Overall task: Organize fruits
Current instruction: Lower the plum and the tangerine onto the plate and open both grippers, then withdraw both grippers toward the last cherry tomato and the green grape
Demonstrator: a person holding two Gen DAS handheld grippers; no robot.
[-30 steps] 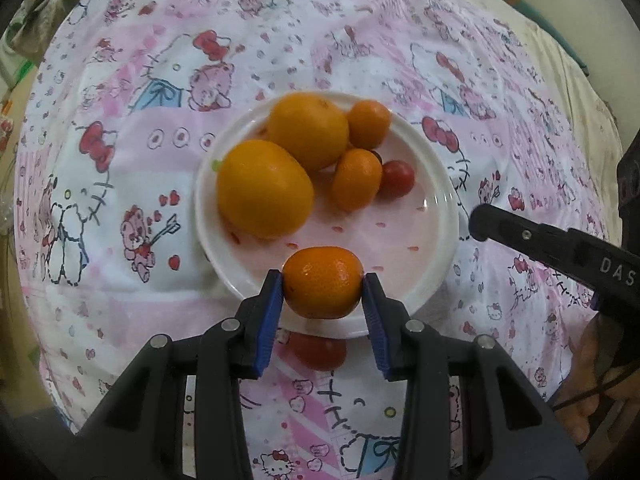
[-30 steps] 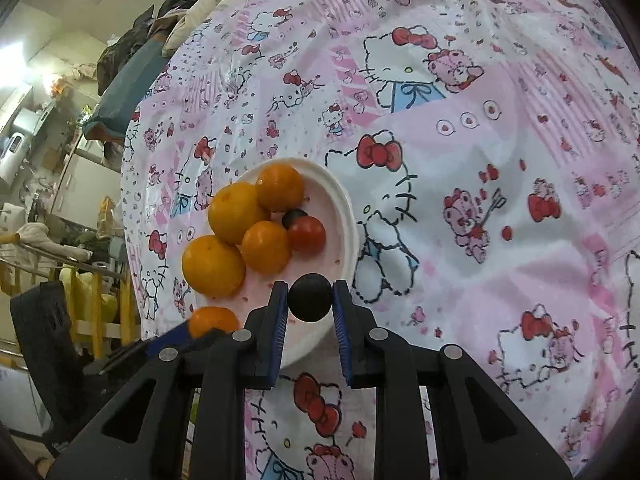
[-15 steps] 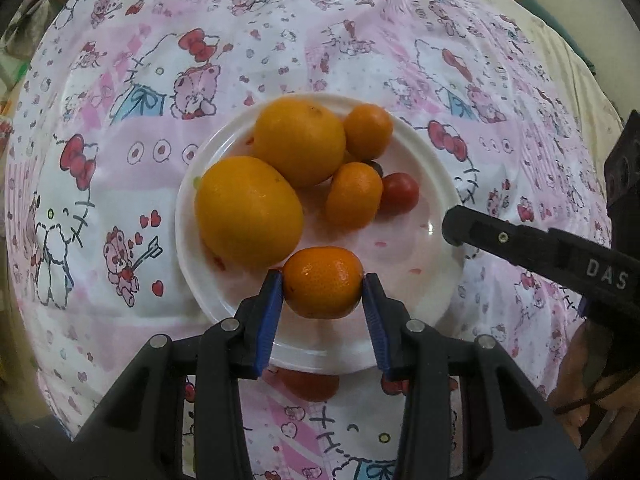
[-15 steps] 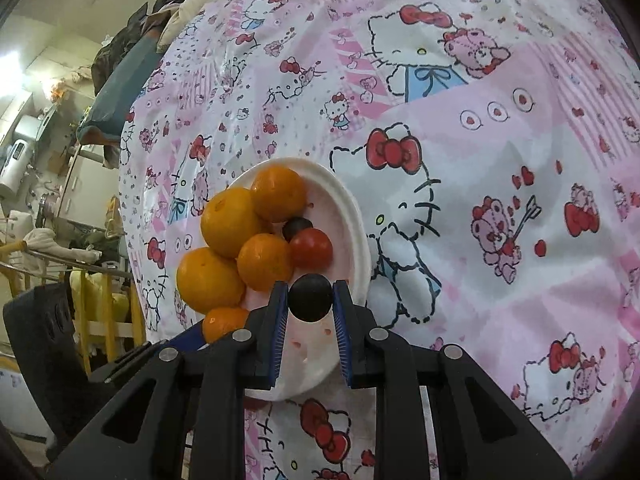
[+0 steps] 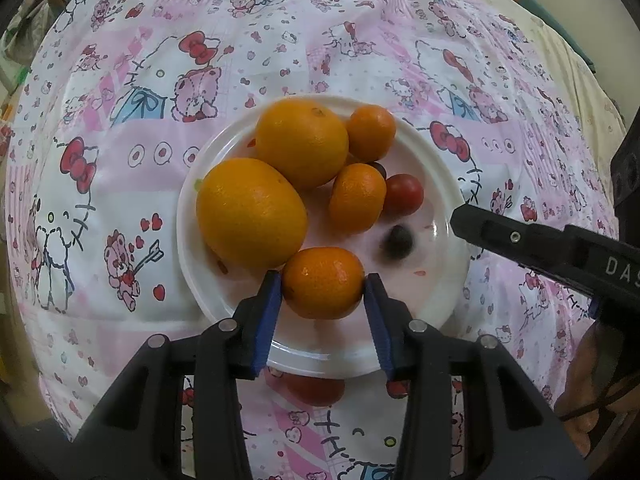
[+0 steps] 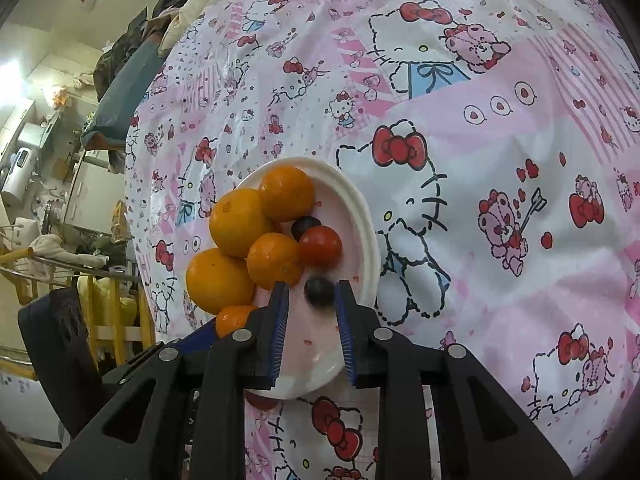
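Observation:
A white plate (image 5: 444, 280) on the Hello Kitty cloth holds two big oranges (image 5: 250, 212), two small mandarins (image 5: 357, 198), a red cherry tomato (image 5: 404, 194) and a half-hidden dark fruit (image 6: 306, 226). My left gripper (image 5: 323, 294) is shut on a small mandarin (image 5: 323, 288) just above the plate's near side. My right gripper (image 6: 309, 300) is open over the plate; a dark grape (image 6: 319, 292), blurred, is loose between its jaws and also shows in the left wrist view (image 5: 398, 242). The right gripper's finger (image 5: 520, 240) reaches in from the right.
A red tomato (image 5: 314, 390) lies on the cloth just off the plate's near rim, partly hidden. The pink patterned cloth (image 6: 500, 160) covers the whole table. Furniture and clutter stand beyond the table's left edge in the right wrist view (image 6: 60, 200).
My right gripper opened and the dark grape dropped free onto the plate. Both grippers moved further over the plate; the left still holds its mandarin.

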